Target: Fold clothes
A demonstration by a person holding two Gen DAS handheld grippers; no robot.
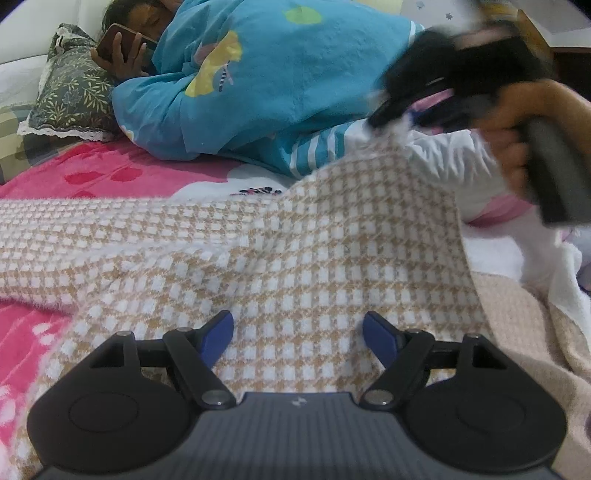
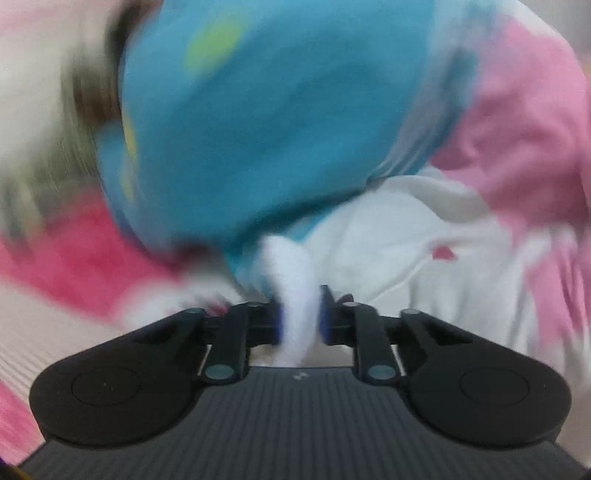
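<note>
Pillow [image 1: 70, 88]: dark, leaf-patterned with a lace edge, at the far left of the bed.
Person [image 1: 140, 22]: lies at the head of the bed with the head by the pillow, one hand holding a phone [image 1: 118, 40].
Blue blanket [image 1: 277, 92]: turquoise with yellow and green patches, covers the lying person; in the right wrist view it fills the upper middle, blurred.
Pink bedcover [image 1: 92, 173]: spread over the bed, showing beyond the checked cloth and at the lower left.
Checked garment [image 1: 277, 251]: tan-and-white houndstooth knit, spread across the bed in front of the left tool, its far right corner lifted off the bed.
Left tool [image 1: 297, 332]: jaws wide apart, blue pads clear of each other, poised just over the checked garment with nothing pinched.
White fluffy edge [image 2: 291, 295]: a strip of the garment's fleecy rim, standing upright between the right tool's pads.
Right tool [image 2: 300, 314]: jaws drawn narrow and clamped on that white edge; in the left wrist view it appears blurred at the upper right, gripped by a hand [image 1: 513, 129].
White and pink fabric [image 2: 461, 229]: crumpled on the bed to the right.
</note>
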